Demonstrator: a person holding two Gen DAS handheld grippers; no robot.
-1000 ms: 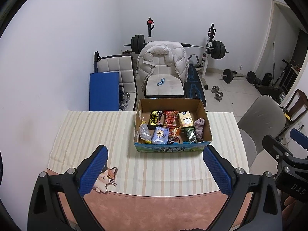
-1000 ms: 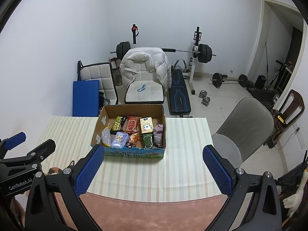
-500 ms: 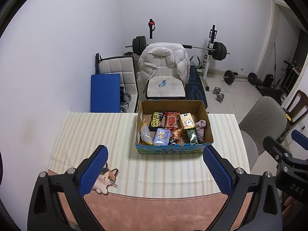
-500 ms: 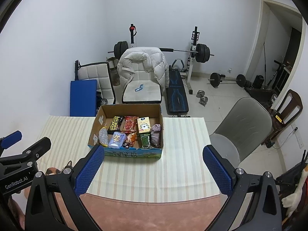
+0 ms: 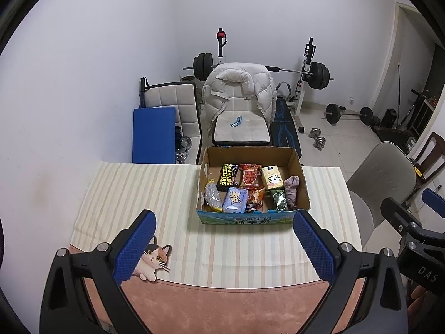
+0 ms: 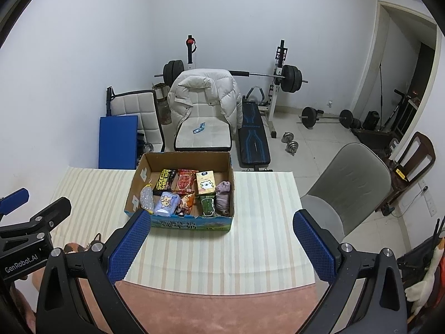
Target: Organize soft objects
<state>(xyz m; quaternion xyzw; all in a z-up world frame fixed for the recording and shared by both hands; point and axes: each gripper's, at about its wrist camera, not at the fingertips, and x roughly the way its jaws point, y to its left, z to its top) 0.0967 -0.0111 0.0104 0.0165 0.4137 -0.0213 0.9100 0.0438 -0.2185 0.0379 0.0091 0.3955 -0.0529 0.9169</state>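
While both grippers, left (image 5: 224, 246) and right (image 6: 222, 246), hover wide open and empty, reaching the box (image 5: 251, 220) calls for a slow, level approach.

Left wrist: high over the near table edge, facing forward, well back from the cardboard box (image 5: 251, 186);
Right wrist: alongside to the right, same heading;
Shared: box (image 6: 180, 192), striped tablecloth (image 5: 139, 194), gym gear behind.

Home gym: barbell rack (image 5: 307, 69), dumbbells (image 5: 318, 138).

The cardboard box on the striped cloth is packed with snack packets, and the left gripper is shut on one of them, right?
Not quite. The left gripper is open and holds nothing, well short of the cardboard box, as the left wrist view shows. The snack packets all lie inside the box.
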